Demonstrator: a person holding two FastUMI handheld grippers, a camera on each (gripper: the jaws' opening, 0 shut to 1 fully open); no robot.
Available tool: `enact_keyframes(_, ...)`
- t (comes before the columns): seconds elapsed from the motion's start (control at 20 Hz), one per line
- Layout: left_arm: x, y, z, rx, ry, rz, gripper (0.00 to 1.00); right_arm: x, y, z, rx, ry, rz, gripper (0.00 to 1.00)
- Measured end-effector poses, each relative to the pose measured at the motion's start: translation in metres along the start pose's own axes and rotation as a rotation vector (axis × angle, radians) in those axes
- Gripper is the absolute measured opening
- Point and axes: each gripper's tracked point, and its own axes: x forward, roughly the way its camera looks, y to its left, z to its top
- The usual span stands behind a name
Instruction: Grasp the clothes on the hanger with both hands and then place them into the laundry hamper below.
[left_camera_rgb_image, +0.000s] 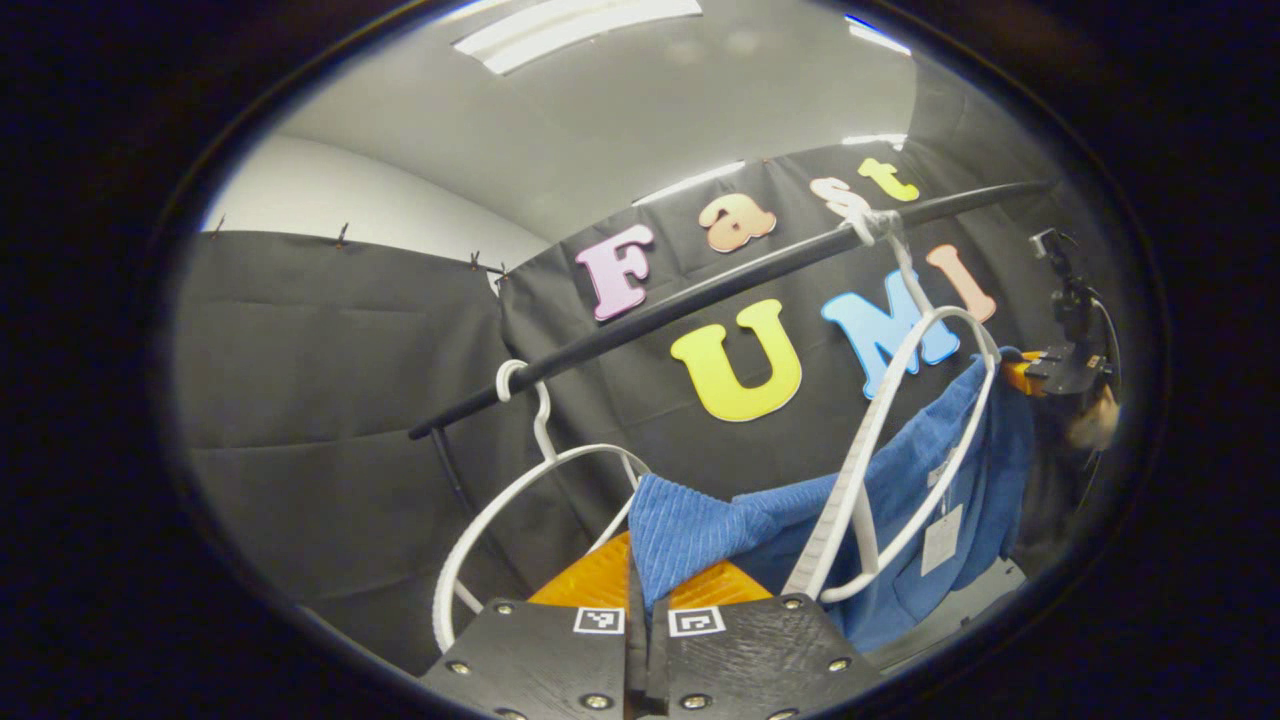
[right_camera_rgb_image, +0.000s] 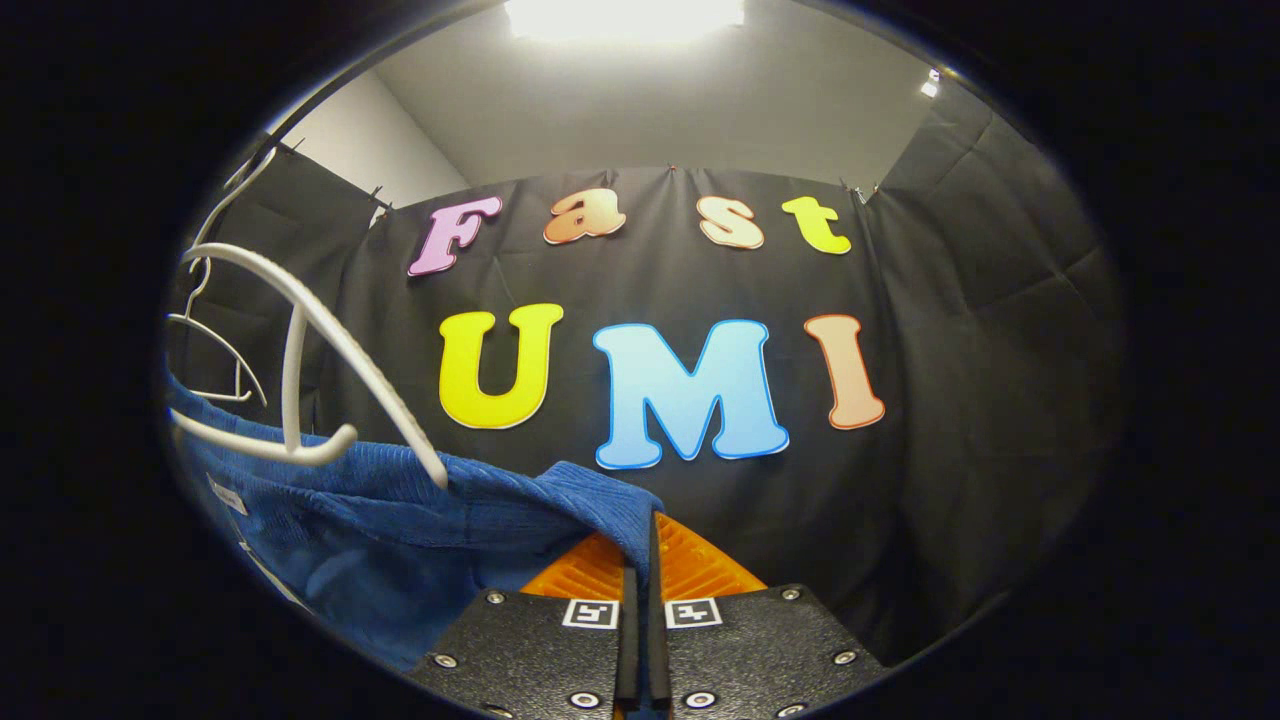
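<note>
Your left hand-held gripper (left_camera_rgb_image: 646, 600) pinches a corner of the blue garment (left_camera_rgb_image: 905, 500), which drapes over the white hanger (left_camera_rgb_image: 870, 470) on the black rail (left_camera_rgb_image: 700, 295). Right gripper view: your right hand-held gripper (right_camera_rgb_image: 640, 575) clamps the garment's other corner beside the hanger.

Both claws, left (left_camera_rgb_image: 648, 590) and right (right_camera_rgb_image: 640, 570), clamped tight.
</note>
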Motion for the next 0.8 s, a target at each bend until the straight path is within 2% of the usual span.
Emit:
enact_keyframes(0.2,-0.024,0.0,-0.026,-0.062,0.036,-0.013,0.01,-0.017,0.004,-0.023,-0.01,0.047,0.021,0.02)
enact_keyframes(0.5,-0.048,-0.002,-0.05,-0.138,0.049,-0.02,0.01,-0.057,0.004,-0.035,-0.032,0.075,0.035,0.02)
enact_keyframes(0.8,-0.085,0.003,-0.043,-0.194,0.017,-0.054,0.01,-0.111,0.004,-0.004,-0.005,0.059,0.04,0.02)
